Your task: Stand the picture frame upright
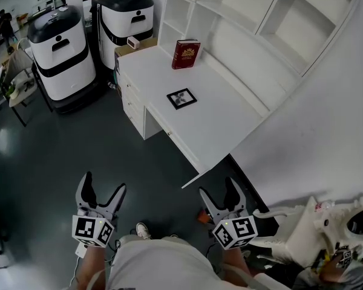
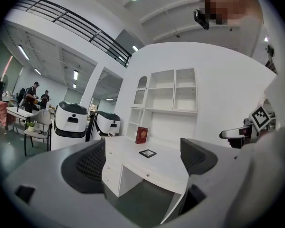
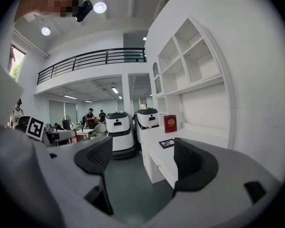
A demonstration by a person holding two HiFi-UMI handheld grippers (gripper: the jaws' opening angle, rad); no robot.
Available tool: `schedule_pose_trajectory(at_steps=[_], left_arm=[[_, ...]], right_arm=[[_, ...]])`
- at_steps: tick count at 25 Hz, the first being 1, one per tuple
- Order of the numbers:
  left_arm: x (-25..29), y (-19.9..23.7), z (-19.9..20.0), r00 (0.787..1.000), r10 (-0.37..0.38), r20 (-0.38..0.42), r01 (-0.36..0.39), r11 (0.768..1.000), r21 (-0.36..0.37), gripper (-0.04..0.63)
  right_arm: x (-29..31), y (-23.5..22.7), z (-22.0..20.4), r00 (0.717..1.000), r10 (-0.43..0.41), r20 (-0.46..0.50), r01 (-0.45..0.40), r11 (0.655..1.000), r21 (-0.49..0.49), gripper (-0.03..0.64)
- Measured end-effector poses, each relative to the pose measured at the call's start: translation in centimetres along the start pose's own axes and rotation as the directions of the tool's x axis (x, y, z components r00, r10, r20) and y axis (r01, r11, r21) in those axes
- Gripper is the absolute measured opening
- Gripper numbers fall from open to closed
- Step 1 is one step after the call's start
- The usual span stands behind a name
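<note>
Flat on the long white desk (image 1: 218, 125), roughly mid-surface: a small black-bordered picture frame (image 1: 181, 98), face up, not yet stood on edge. Farther back on the same desk, upright near the rear: a dark red hardback book (image 1: 186, 54), well apart from the frame. Above and behind, white open wall shelving (image 1: 242, 17). Past the desk's far end, on the dark grey floor (image 1: 60, 162), two white barrel-shaped machines with black bands (image 1: 59, 50), side by side.

In the foreground, well short of the desk and over the floor: the left gripper (image 1: 104, 185) and the right gripper (image 1: 218, 189), each topped by its marker cube, each with grey jaws spread wide and nothing between the black ribbed pads (image 2: 90, 163). Along the left gripper's jaws, the frame in the gap far beyond them, untouched; along the right gripper's, the same frame just inside the right-hand pad, equally distant. People at tables in the hall behind, too small to make out.
</note>
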State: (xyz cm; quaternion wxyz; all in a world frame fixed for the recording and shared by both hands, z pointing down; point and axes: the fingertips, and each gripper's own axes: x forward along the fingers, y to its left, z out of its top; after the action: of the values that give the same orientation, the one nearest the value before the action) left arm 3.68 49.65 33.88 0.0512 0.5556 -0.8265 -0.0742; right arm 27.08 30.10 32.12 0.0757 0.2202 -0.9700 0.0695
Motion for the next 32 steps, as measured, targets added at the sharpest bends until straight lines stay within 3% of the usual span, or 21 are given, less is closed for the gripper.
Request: schedule_pose_trajectory(at_steps=[9,15,21,25,32], left_arm=[[1.3,3.3,-2.3,0.998,-0.033,-0.044,0.032,0.999,-0.028,0.474],[5.5,4.1,-3.4,0.993,-0.067,-0.097,0.064,0.997,-0.038,0.474],[13.5,4.9,-4.1,0.985,-0.1,-0.141,0.1,0.995,-0.013,0.474],[21.1,4.9,-3.7,0.977,-0.124,-0.176,0.133,0.99,0.042,0.474],[35.6,3.5,-3.4,0.956,-0.165,-0.243,0.177,0.984,0.028,0.474]], right_arm=[[2.9,-0.2,-1.0,0.998,-0.045,-0.044,0.052,0.982,0.179,0.396],[6.0,-2.3,-1.7,0.993,-0.091,-0.07,0.104,0.975,0.198,0.394],[13.3,-6.6,-2.1,0.993,-0.095,-0.068,0.108,0.967,0.231,0.396],[20.1,-10.2,-1.1,0.995,-0.073,-0.065,0.087,0.969,0.232,0.394],[30.4,-17.3,1.0,0.994,-0.028,-0.105,0.055,0.963,0.264,0.394]])
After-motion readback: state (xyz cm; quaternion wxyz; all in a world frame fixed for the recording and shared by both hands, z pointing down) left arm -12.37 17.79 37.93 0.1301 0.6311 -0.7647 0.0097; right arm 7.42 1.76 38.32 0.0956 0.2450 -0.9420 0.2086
